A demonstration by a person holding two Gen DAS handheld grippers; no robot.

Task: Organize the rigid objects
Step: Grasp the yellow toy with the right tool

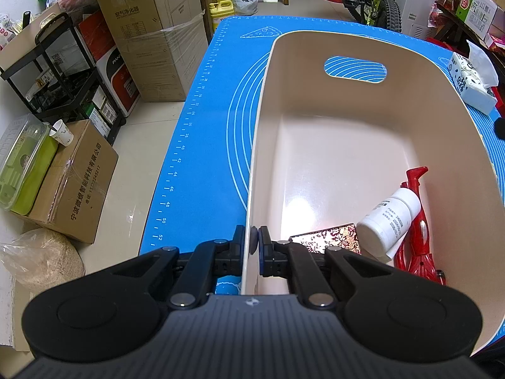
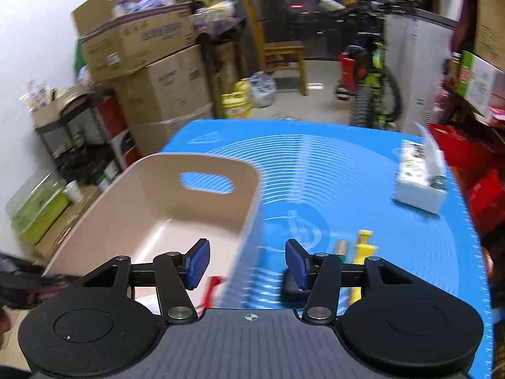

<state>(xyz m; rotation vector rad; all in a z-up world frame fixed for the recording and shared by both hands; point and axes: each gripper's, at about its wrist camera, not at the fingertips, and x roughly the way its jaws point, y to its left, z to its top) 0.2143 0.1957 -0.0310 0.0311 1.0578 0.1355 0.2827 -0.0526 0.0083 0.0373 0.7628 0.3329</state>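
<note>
A beige plastic bin (image 1: pixel 315 145) with a handle cutout sits on the blue mat (image 1: pixel 205 120). My left gripper (image 1: pixel 252 246) is shut on the bin's left wall, one finger on each side. Inside the bin lie a white bottle (image 1: pixel 391 218), a red toy (image 1: pixel 416 221) and a dark patterned box (image 1: pixel 325 240). In the right wrist view my right gripper (image 2: pixel 247 263) is open and empty above the bin's right rim (image 2: pixel 249 221). A yellow object (image 2: pixel 363 246) and a metallic cylinder (image 2: pixel 341 248) lie on the mat (image 2: pixel 347 183) beyond its right finger.
A tissue pack (image 2: pixel 419 180) stands at the mat's far right and shows in the left wrist view (image 1: pixel 473 82). Cardboard boxes (image 1: pixel 151 31), a black shelf (image 1: pixel 63 72) and a bicycle (image 2: pixel 375 85) stand around the table.
</note>
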